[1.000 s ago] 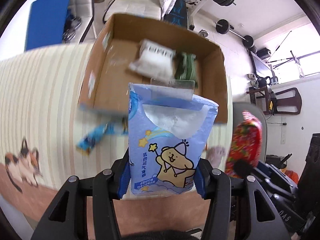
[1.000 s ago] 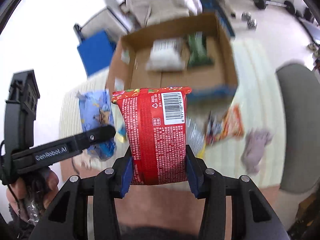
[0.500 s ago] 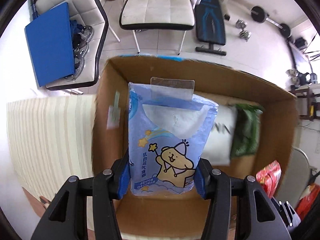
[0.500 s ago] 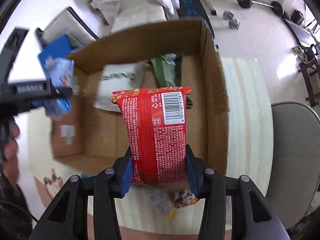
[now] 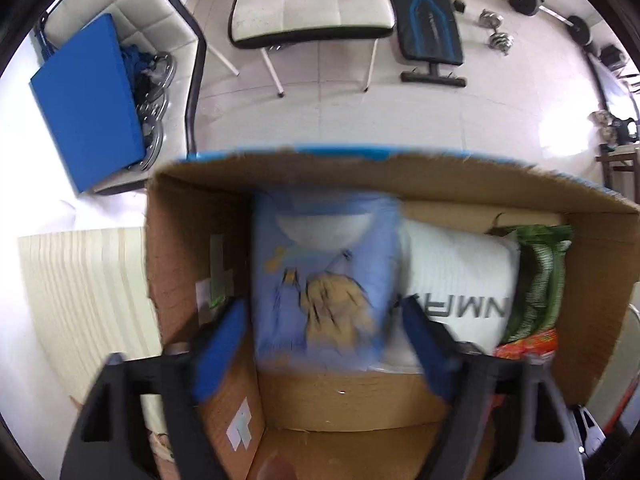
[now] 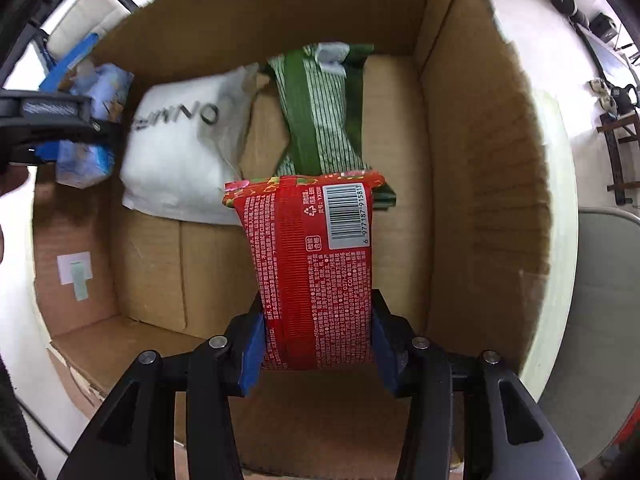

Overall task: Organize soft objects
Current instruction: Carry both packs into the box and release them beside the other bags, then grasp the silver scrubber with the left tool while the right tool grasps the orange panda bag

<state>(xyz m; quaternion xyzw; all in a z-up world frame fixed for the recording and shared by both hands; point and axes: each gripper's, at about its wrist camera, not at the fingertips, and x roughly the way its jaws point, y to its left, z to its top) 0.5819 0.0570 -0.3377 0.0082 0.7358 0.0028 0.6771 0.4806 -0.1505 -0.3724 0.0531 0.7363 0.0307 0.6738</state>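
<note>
The left gripper (image 5: 324,328) hangs over the left part of the cardboard box (image 5: 400,168), and its fingers (image 5: 218,354) stand apart, with a gap on each side of the blue tissue pack (image 5: 326,276). The pack is motion-blurred in the left wrist view, so whether it already lies on the box floor or is in the air is hard to say; it sits inside the box walls, just left of the white bag (image 5: 456,280). In the right wrist view the same blue pack (image 6: 90,120) shows at the far left of the box, beside the left gripper's black arm.

The white bag (image 6: 180,148) with dark lettering lies in the middle of the box toward the far wall. Just to its right, touching it, lies the green packet (image 6: 320,120), tilted against the far wall.

The right gripper (image 6: 318,344) is clamped on the red packet (image 6: 312,264), its blue pads (image 6: 252,356) pressing both sides of the packet's near end. The packet is held inside the box, barcode side up, its far end overlapping the near end of the green packet.

Beyond the box, on the tiled floor, stand a white chair (image 5: 312,0) and a black bench (image 5: 430,20)
</note>
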